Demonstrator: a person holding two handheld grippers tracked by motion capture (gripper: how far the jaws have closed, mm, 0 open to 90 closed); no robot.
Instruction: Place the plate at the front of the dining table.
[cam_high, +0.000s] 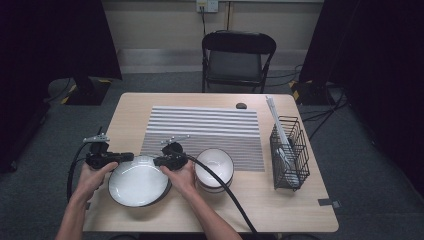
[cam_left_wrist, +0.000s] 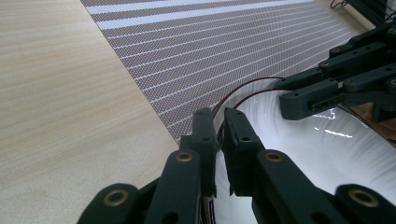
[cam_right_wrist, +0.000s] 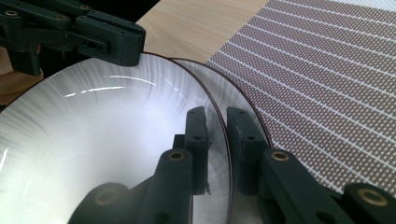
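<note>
White glazed ceramic with a thin dark rim: large shallow plate (cam_high: 138, 181), near the front left of the wooden table (cam_high: 280, 210), just short of the striped placemat (cam_high: 210, 131). Inner surface glossy, faint radial streaks toward the rim, bright ceiling reflections across the well. In the right gripper view, a second dark rim line close behind the first, so possibly two plates stacked; cannot tell for certain from the high view.

Left gripper (cam_left_wrist: 218, 125) clenched on the plate's left rim, one jaw inside, one outside, edge pinched between the pads. Right gripper (cam_right_wrist: 215, 122) astride the opposite rim, jaws narrow with the rim between them; pad contact hard to make out, a slim gap visible on the inner side. Hands (cam_high: 93, 176) wrapped around both tools, forearms entering from the bottom edge.

Hidden or cut off: plate underside and its contact with the table not readable; far part of the rim cropped in both gripper views; plate edge below the left jaws covered by the jaw links.

Outward: stack of small white bowls (cam_high: 214, 169) just right of the right hand, partly crossed by the black cable (cam_high: 225, 186). Black wire rack (cam_high: 289, 152) at the right edge holding pale flat items, too small to identify. Small dark object (cam_high: 241, 105) at the placemat's far edge, unidentifiable. Folding chair (cam_high: 237, 60) beyond the table.
</note>
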